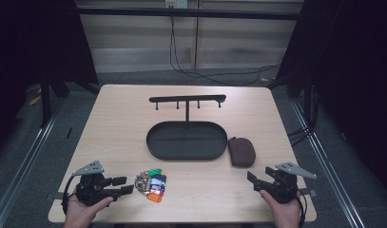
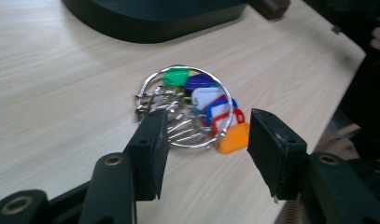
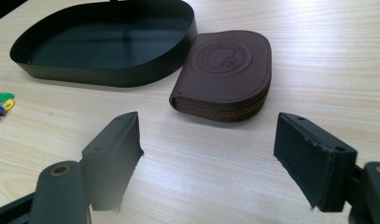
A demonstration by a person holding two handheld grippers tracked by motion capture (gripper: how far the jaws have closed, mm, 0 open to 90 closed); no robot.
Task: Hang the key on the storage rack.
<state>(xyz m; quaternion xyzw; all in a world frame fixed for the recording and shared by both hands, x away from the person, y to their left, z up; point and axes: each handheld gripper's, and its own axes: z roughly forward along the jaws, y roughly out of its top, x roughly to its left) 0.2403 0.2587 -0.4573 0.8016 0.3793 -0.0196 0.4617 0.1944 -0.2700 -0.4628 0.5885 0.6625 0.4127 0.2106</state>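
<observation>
So there's a key ring (image 1: 151,184) lying flat on the table (image 1: 115,118), near the front edge and a bit left of centre. It's a big metal ring stuffed with small clips and coloured plastic tags: green, blue, white, red and an orange one at the near end. In the left gripper view the ring (image 2: 190,106) sits right ahead of the jaws, with the left jaw's tip overlapping its edge in the picture; can't tell if it actually touches.

Behind it is a black oval tray (image 1: 187,140) with a post and a hook bar (image 1: 187,99) rising from its far side. A brown zip pouch (image 1: 241,151) lies just beside the tray's right end, flat, round stamp on top, zipper running along the edge (image 3: 225,72).

The left gripper (image 1: 122,185) is held low at the front left corner, pointing right toward the key ring, jaws parted fairly wide with nothing between them. The right gripper (image 1: 253,180) is at the front right, pointing left and a little away toward the pouch, jaws spread wide and empty. A hand (image 1: 82,211) grips each one from below, the other hand (image 1: 286,211) on the right.
</observation>
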